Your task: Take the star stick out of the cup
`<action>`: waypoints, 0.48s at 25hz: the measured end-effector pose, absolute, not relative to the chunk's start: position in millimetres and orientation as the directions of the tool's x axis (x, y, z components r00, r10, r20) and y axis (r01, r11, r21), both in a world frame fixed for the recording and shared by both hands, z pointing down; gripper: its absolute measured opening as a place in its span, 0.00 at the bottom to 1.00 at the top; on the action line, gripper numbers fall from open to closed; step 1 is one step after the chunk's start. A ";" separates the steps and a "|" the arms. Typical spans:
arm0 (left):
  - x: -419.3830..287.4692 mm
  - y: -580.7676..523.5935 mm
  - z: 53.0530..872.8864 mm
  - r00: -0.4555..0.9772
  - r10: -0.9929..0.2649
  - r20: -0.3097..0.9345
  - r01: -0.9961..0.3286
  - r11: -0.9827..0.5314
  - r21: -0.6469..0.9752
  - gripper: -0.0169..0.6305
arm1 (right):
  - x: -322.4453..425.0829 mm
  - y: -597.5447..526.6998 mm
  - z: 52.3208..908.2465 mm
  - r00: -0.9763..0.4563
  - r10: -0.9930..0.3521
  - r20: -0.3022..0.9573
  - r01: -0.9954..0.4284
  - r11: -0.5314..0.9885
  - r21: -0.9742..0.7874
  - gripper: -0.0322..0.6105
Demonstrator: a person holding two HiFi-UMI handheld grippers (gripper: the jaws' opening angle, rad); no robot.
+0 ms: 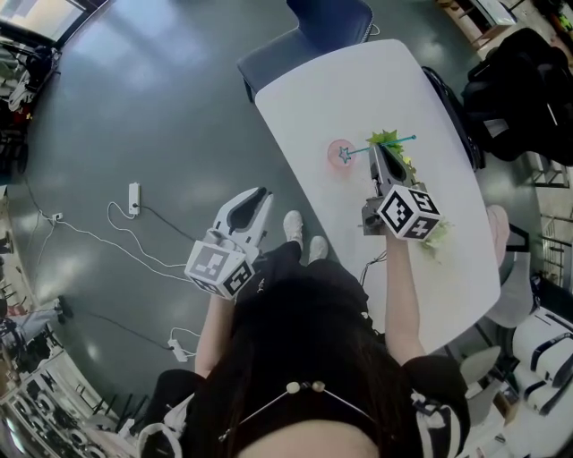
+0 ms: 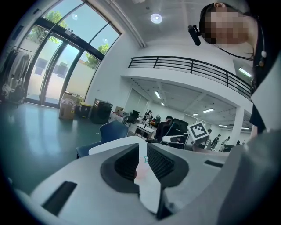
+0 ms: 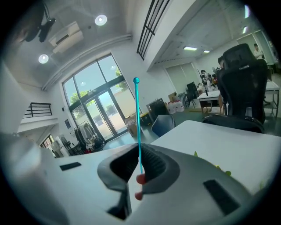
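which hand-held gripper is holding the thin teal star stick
The right hand-held gripper, over the white table: its jaws are shut on the thin teal star stick. The left hand-held gripper is off the table, nothing between its jaws.

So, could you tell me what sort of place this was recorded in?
Probably a large open-plan office or lab hall: tall glass entrance doors, a railed mezzanine, and black office chairs beyond the white table.

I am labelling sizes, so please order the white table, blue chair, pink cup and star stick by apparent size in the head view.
1. white table
2. blue chair, partly hidden by the table
3 and 4. star stick and pink cup: the stick is longer but far thinner, so I leave them unranked.
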State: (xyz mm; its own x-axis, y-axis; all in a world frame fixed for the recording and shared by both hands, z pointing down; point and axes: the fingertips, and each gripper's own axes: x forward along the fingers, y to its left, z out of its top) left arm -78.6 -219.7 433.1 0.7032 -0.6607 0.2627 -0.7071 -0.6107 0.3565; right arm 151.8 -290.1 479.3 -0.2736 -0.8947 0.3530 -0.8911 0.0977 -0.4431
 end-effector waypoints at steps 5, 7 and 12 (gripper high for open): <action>-66.1 -215.0 424.4 0.724 -0.647 0.238 -0.685 -0.639 0.350 0.12 | 150.8 -256.6 425.0 -0.246 -0.939 0.242 -0.889 0.118 -0.443 0.08; -62.7 -212.3 422.2 0.730 -0.644 0.229 -0.679 -0.646 0.348 0.12 | 148.9 -243.1 410.6 -0.238 -0.948 0.212 -0.889 0.125 -0.440 0.08; -56.1 -205.6 420.2 0.741 -0.634 0.220 -0.667 -0.660 0.345 0.12 | 146.7 -216.1 379.6 -0.224 -0.963 0.147 -0.878 0.135 -0.459 0.08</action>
